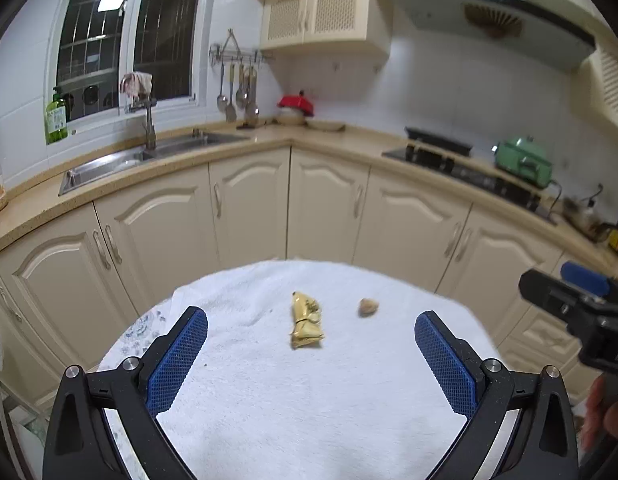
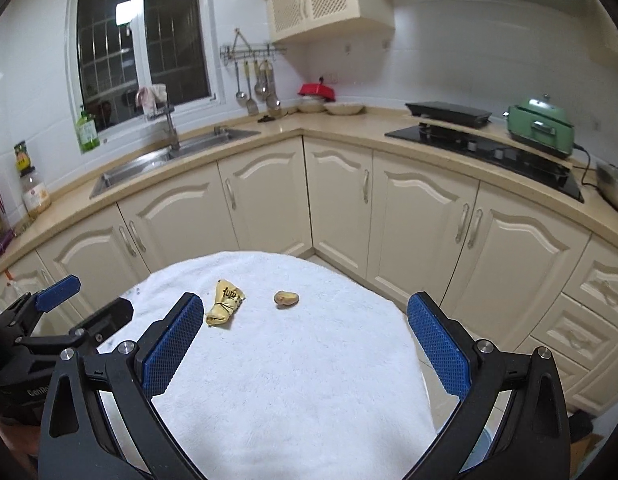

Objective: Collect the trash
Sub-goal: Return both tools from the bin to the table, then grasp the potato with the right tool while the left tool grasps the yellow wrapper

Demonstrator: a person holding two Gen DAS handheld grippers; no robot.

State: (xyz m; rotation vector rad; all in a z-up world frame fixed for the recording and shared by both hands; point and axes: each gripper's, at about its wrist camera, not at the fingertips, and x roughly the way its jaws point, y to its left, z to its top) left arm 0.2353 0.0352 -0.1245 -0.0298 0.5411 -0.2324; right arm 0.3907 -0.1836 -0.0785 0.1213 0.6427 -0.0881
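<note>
Lying on the white towel (image 1: pixel 309 400), the yellow wrapper (image 1: pixel 306 321) sits dead ahead of the left gripper (image 1: pixel 311 334), long axis pointing away; both left and right gripper (image 2: pixel 305 326) gape wide, empty.

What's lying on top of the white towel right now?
On the white towel: a crumpled yellow wrapper and a small brown scrap, lying apart. Whatever the towel covers is hidden.

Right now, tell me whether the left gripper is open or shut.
Open. The left gripper has its blue pads spread wide, holding nothing; the yellow wrapper lies untouched on the white towel.
</note>
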